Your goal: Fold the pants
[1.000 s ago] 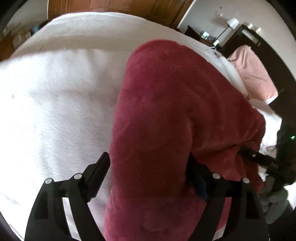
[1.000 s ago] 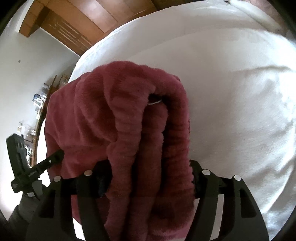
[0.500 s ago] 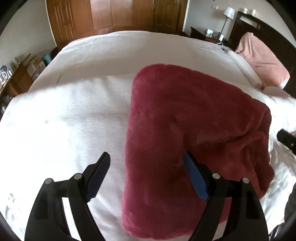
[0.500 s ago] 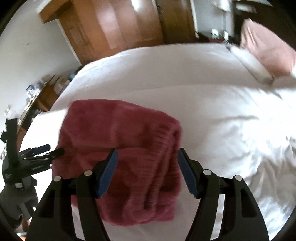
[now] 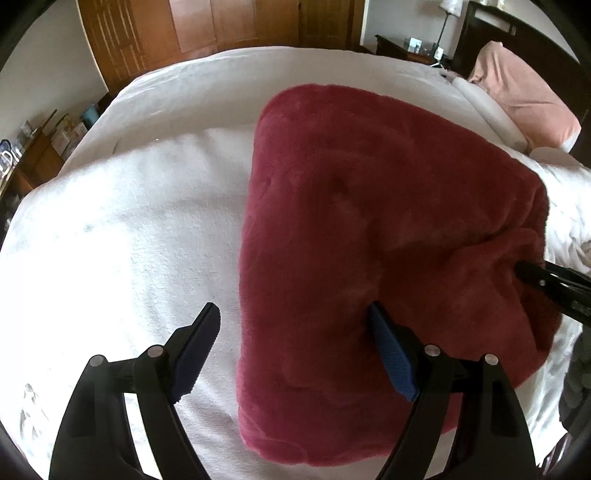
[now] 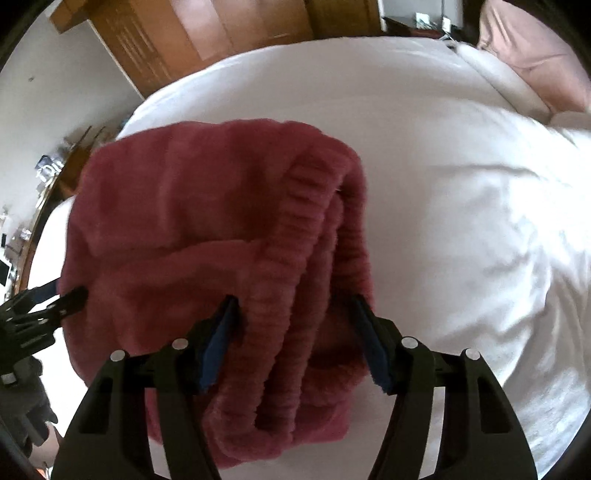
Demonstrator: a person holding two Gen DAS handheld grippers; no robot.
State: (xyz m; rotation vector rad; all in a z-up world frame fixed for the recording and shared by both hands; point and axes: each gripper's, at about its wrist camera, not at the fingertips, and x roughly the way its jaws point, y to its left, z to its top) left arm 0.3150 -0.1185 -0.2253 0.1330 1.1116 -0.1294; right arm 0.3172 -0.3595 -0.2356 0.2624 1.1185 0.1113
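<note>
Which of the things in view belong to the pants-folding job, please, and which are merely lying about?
Job:
red fleece pants, folded
white bedspread beneath them
left gripper, jaws open
right gripper, jaws open around the waistband

Lying about:
pink pillow
bedside lamp
wooden wardrobe

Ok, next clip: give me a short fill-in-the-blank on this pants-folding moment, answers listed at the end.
1. The folded pants are ____ in colour.
2. They lie on a ____ bed cover.
3. The left gripper has its jaws ____, straddling the bundle's left edge.
4. The pillow at the head of the bed is ____.

Missing words: red; white; open; pink
</note>
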